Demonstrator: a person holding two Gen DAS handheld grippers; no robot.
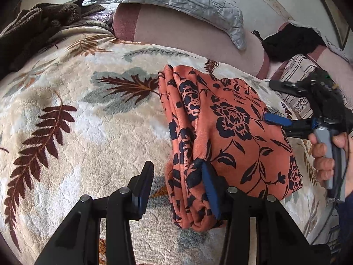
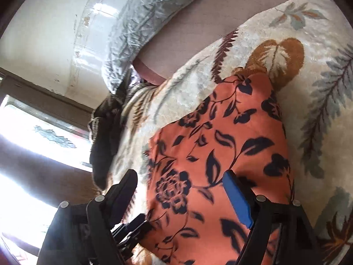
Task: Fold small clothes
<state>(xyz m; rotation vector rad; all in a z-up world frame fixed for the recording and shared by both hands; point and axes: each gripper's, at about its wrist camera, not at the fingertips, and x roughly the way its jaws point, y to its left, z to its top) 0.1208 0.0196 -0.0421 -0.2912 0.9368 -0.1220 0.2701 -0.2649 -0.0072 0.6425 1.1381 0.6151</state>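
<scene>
- Left wrist view: the orange floral garment (image 1: 222,132) lies folded into a thick, layered rectangle on the leaf-patterned blanket (image 1: 77,132) that covers the bed, its stacked fold edges facing the camera's left.
- The left gripper (image 1: 178,185) has its jaws wide apart and grips nothing. The blue-padded right finger rests against the garment's near edge, while the left finger stands over bare blanket, so the near corner of the bundle sits partly in the gap. I judge this as lining up on the folded edge, either to pinch it or to press it flat.
- The right gripper (image 1: 275,103) reaches in from the far right with a hand (image 1: 324,156) round its grey handle. One blue finger lies on top of the cloth and the other stands well above it, so its jaws are apart. It probably pins the bundle so the layers do not slide (a guess only).
- A quilted grey cover (image 1: 176,2), a brown towel (image 1: 37,22) and a black item (image 1: 291,42) lie well apart at the head of the bed.
- Right wrist view: the garment (image 2: 216,159) fills the centre, blurred. The right gripper (image 2: 185,196) has its jaws apart, the blue finger over the cloth and the black one past its edge, with the fabric lying beneath and between them, unclamped.
</scene>
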